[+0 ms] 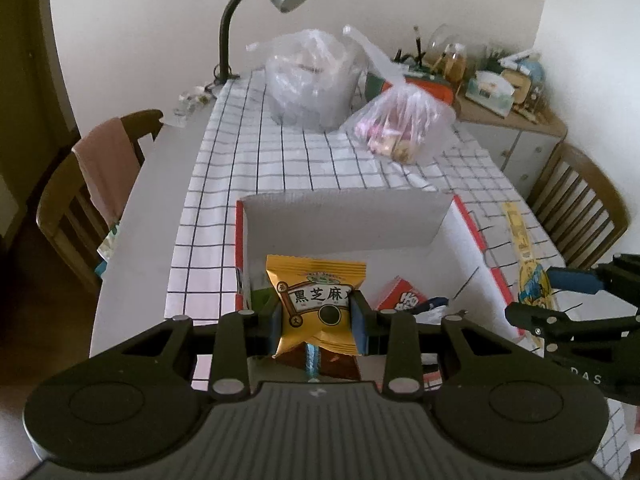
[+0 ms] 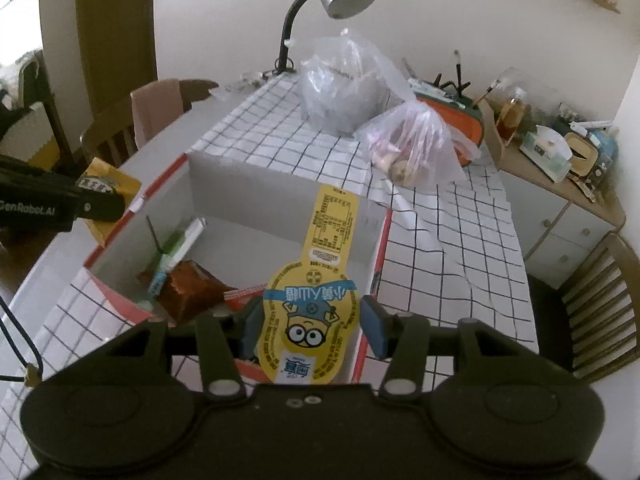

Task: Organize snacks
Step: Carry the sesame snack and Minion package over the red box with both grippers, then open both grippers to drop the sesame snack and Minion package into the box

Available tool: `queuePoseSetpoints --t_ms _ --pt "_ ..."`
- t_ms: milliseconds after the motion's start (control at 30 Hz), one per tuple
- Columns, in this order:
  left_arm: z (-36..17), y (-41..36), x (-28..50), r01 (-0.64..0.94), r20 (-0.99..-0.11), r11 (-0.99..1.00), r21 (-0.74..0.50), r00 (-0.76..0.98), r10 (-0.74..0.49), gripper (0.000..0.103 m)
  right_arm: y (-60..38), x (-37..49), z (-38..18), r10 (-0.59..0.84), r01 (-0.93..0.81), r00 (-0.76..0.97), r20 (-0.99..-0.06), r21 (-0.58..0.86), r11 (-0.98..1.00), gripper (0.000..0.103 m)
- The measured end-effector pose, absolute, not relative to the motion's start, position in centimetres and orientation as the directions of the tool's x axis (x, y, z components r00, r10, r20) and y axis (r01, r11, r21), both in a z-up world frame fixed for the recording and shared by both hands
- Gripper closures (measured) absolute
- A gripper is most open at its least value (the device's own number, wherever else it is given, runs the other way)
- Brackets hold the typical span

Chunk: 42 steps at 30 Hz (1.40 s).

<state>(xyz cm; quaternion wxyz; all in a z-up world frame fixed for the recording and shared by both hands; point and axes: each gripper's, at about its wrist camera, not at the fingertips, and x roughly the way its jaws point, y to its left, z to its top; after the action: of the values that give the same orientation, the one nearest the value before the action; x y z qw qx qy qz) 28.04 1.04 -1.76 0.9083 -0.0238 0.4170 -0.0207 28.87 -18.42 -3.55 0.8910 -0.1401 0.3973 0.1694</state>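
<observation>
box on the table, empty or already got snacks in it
Partly filled. The box is open-topped; a brown packet, a red packet and a green-and-white wrapper lie inside, with bare floor left.

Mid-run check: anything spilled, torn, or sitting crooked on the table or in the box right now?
No spills or damage. The checked tablecloth is rumpled and sits askew, leaving the table bare on one side. In the box, the snacks lie loosely jumbled in one corner.
</observation>
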Motion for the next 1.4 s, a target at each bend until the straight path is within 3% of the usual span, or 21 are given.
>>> queuePoseSetpoints --t_ms 733,1400 --pt "-9.1 0.9 31.6 -0.01 -0.84 1.0 -0.01 0.542 -0.003 0.07 -15.3 34.3 -10.9 0.162 -0.422 0.542 -0.825 -0.1 0.901 0.053" --pt "-9.7 -0.3 31.1 -0.013 -0.854 1.0 -0.019 0.52 -0.01 0.069 -16.9 33.8 -11.0 0.171 -0.382 0.525 -0.834 -0.051 0.923 0.05"
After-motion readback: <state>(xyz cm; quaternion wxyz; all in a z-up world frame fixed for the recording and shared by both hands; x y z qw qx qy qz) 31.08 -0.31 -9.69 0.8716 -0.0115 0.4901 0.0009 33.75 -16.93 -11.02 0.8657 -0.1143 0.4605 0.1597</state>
